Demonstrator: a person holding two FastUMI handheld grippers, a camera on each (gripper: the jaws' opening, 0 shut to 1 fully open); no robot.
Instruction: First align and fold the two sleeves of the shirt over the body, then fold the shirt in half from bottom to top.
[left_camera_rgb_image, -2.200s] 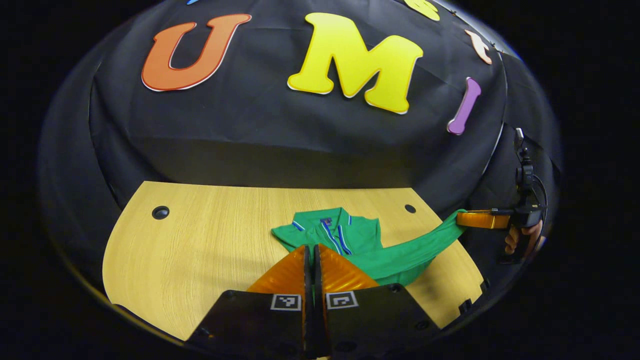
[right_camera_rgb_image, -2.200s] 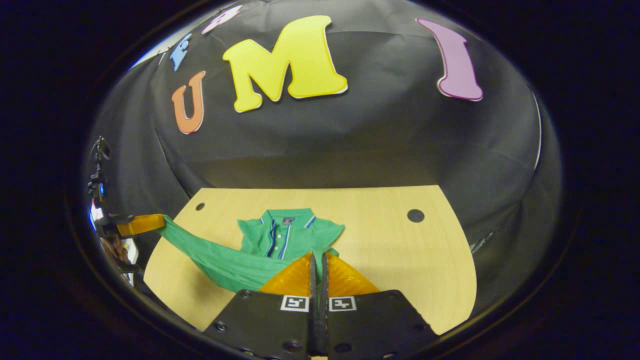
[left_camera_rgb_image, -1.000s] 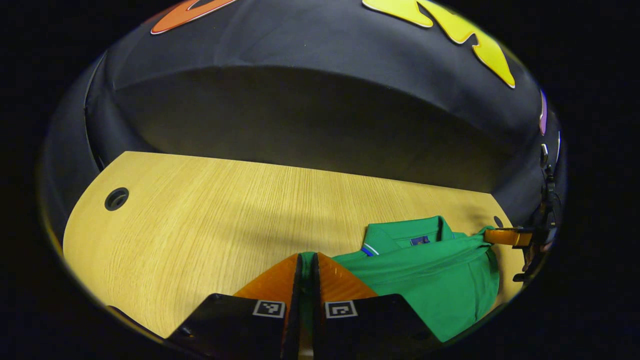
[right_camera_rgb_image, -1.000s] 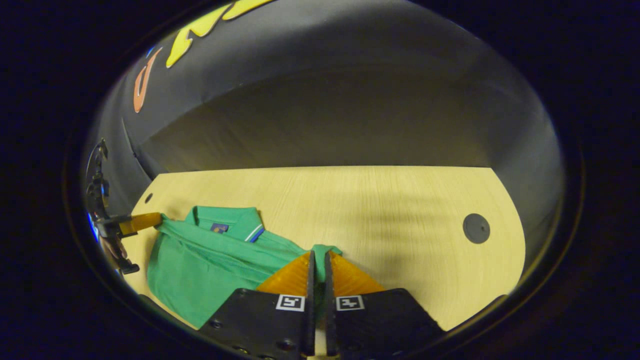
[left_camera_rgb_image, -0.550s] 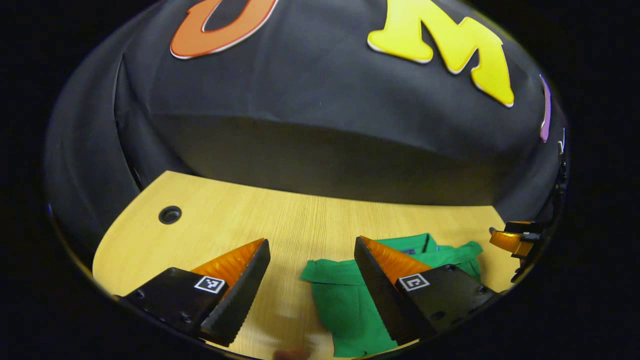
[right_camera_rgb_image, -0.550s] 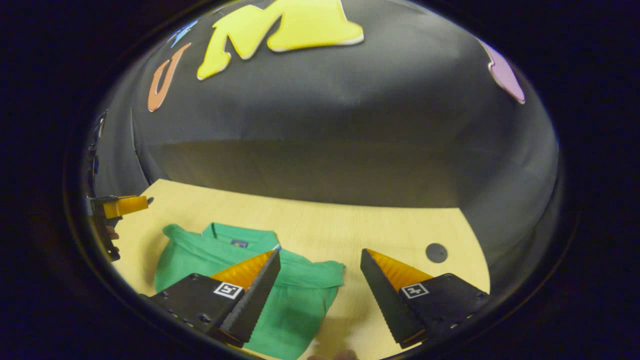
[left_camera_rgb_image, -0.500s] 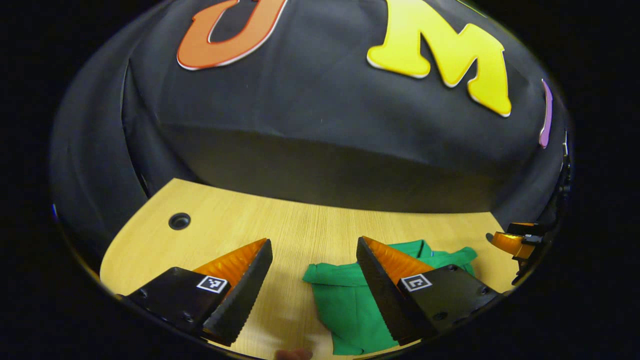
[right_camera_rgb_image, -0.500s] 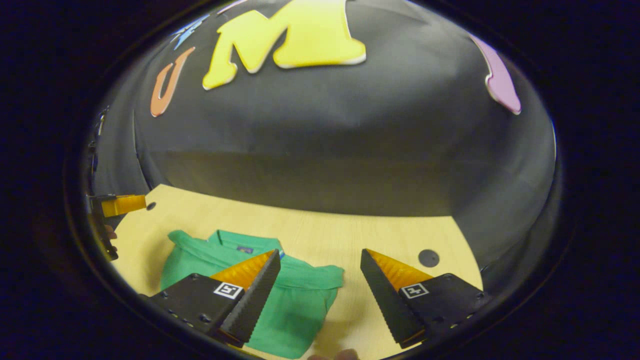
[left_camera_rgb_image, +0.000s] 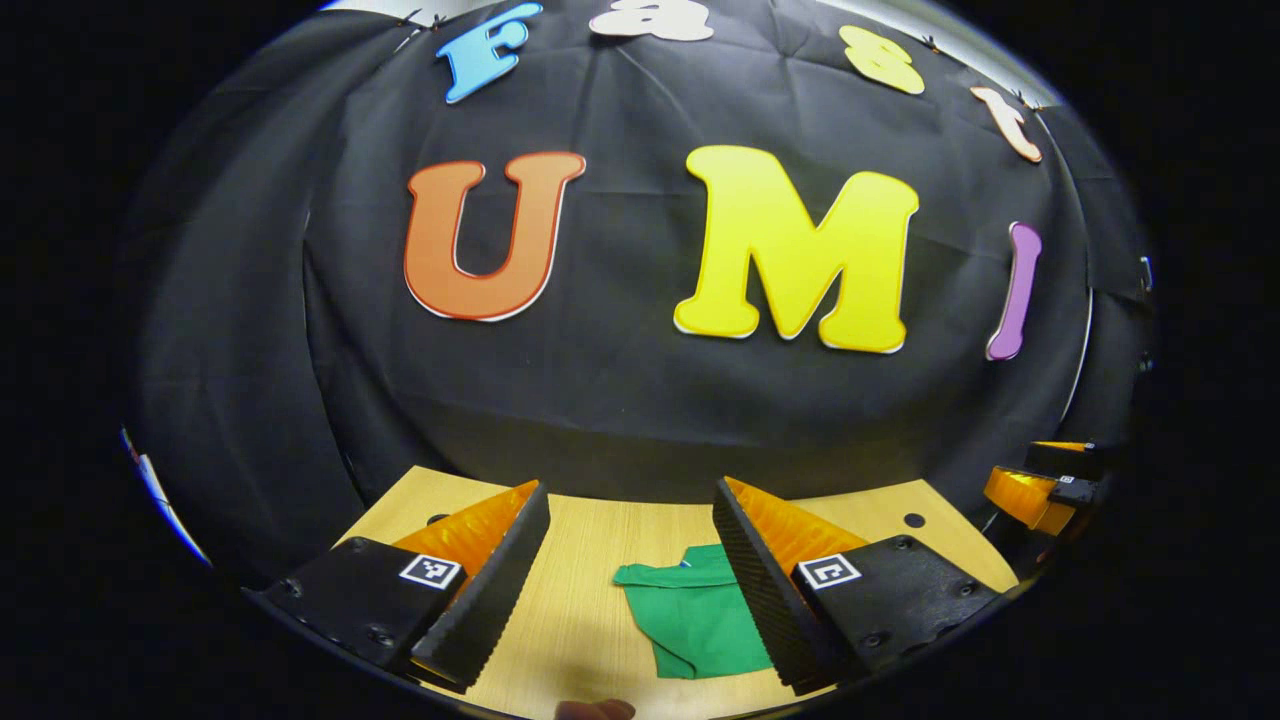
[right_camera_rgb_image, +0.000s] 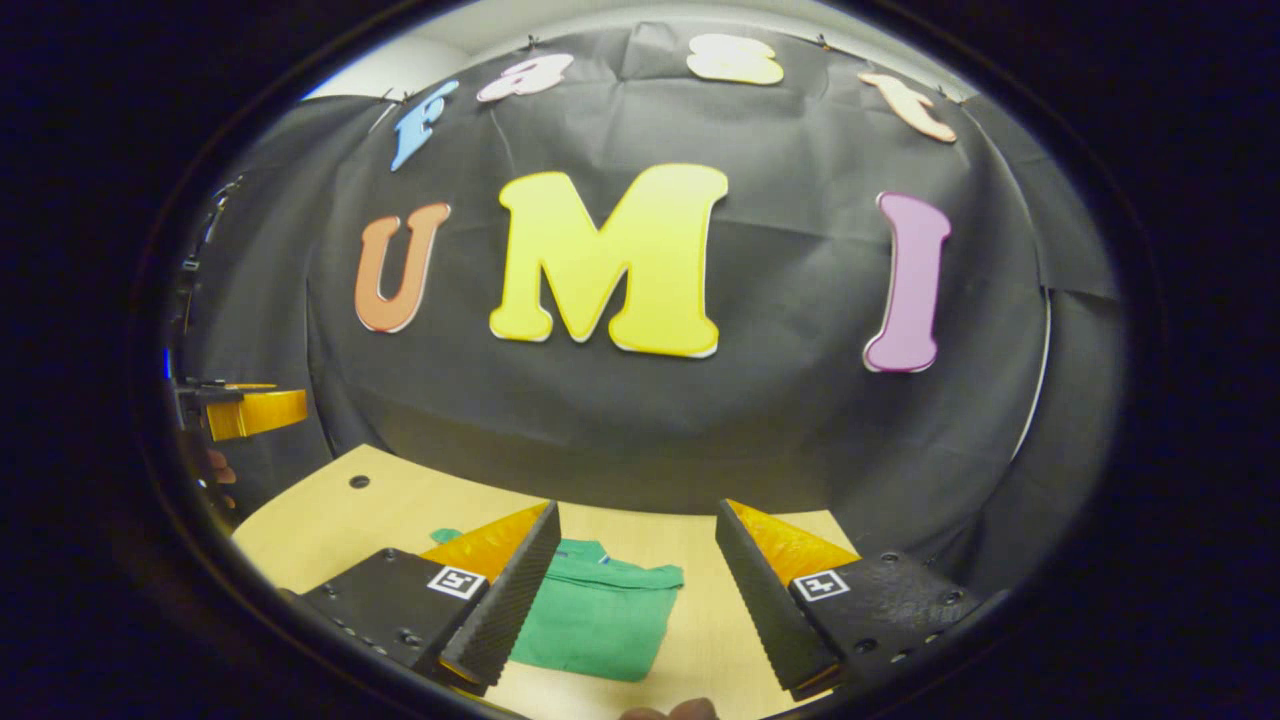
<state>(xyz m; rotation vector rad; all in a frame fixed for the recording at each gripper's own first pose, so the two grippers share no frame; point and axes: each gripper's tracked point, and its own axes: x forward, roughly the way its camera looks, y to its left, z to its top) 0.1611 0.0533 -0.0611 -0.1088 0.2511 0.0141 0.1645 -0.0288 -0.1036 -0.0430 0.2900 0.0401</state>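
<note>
Green and folded, the shirt (left_camera_rgb_image: 695, 620) lies flat on the wooden counter (left_camera_rgb_image: 580, 620), and we see it between and beyond the spread fingers of our left gripper (left_camera_rgb_image: 630, 570). Our right gripper (right_camera_rgb_image: 635, 580) is spread wide too, grasping nothing, with the shirt (right_camera_rgb_image: 600, 620) low between its fingers. Neither gripper touches the cloth; both hang above the counter.
</note>
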